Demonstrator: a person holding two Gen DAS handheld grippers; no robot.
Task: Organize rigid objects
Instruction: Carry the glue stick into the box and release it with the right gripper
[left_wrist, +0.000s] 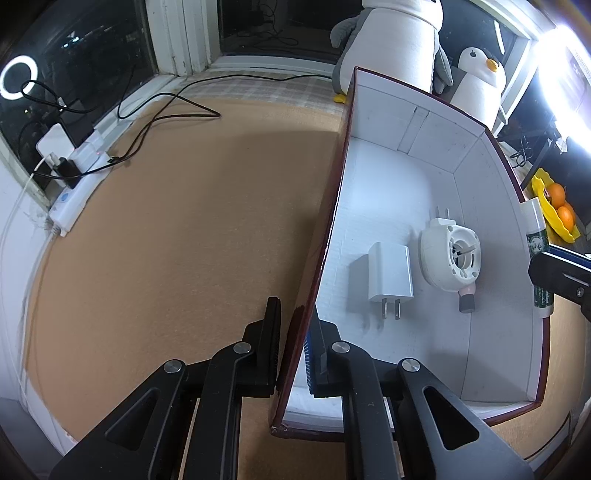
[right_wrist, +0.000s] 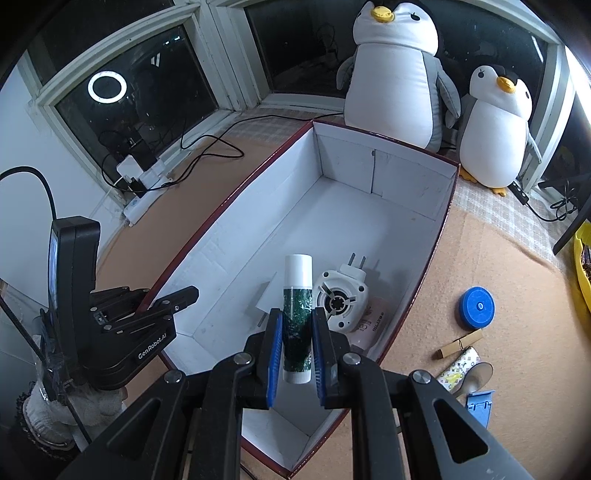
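Pinches a green-labelled tube (right_wrist: 297, 266) in the right hand-held gripper (right_wrist: 297, 314), with blue pads pressed on its lower half and the white cap pointing away. Hangs above the near half of the white box (right_wrist: 384, 173), as far as can be told. Clamps the box's left wall in the left hand-held gripper (left_wrist: 294, 317), with one finger outside, one inside, squeezed onto the cardboard.

Possible trouble on release:
- From up here, likely to bounce or roll into the white charger (left_wrist: 389, 271) or the round plug-in device (left_wrist: 450, 258) on the box floor.
- Seen from the left wrist, looks close to the right wall, so may clip that rim and fall outside.
- Smooth and round, so may slide through the pads early.
- Thin wall in the left grip; may bow or drag the box under any pull, shifting the contents.

Hard to make out:
- A pink bottle (left_wrist: 467, 295), mostly buried under the round device and visible only by neck and dark cap.
- Charger half covered by the tube in the right wrist view.
- Label print unreadable.
- On the tabletop right of the box, a blue round lid (right_wrist: 476, 307), a wooden clothespin (right_wrist: 460, 343), and a few small items cut off by the gripper frame; cannot tell what.
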